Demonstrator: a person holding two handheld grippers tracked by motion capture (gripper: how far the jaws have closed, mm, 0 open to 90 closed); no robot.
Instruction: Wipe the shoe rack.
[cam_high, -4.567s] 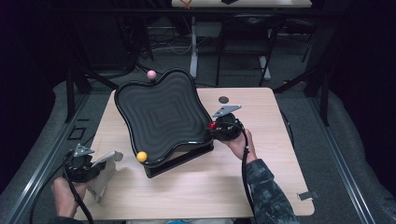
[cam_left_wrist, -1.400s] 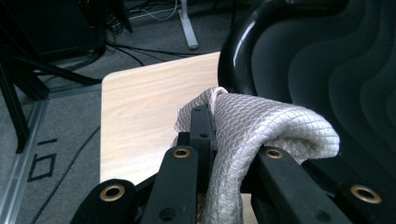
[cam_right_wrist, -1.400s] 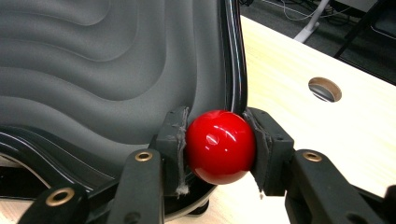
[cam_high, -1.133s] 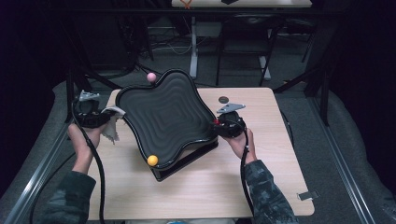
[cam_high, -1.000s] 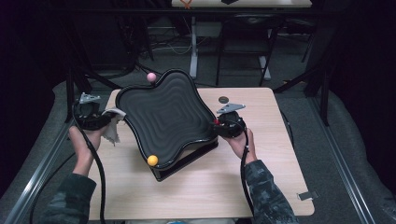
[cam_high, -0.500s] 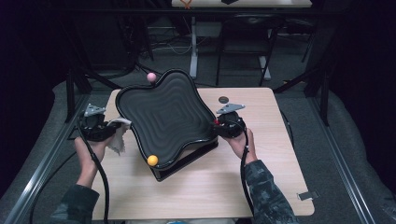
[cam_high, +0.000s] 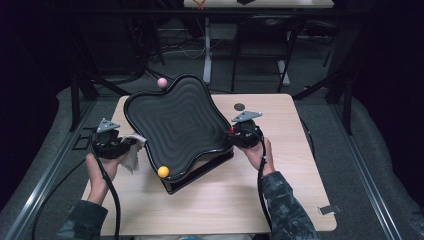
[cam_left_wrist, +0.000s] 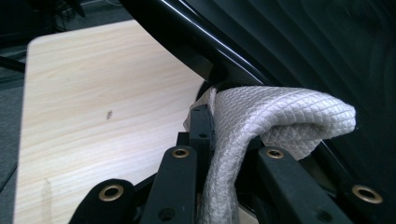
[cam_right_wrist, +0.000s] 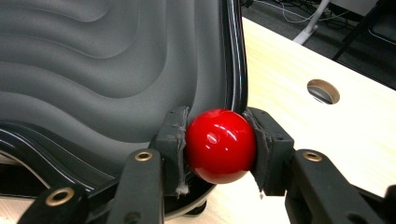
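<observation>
light wooden table (cam_high: 225, 205) with a round hole (cam_high: 239, 106) near its far edge. a black wavy tray (cam_high: 175, 125) sits on it, tilted. grey floor all around the table.

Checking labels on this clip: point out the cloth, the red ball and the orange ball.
cloth (cam_left_wrist: 280, 112), left gripper view, on the quilted fold above the claw.
red ball (cam_right_wrist: 220, 144), right gripper view, middle of its glossy front.
orange ball (cam_high: 163, 171), high view, centre of the ball at the tray's near corner.
</observation>
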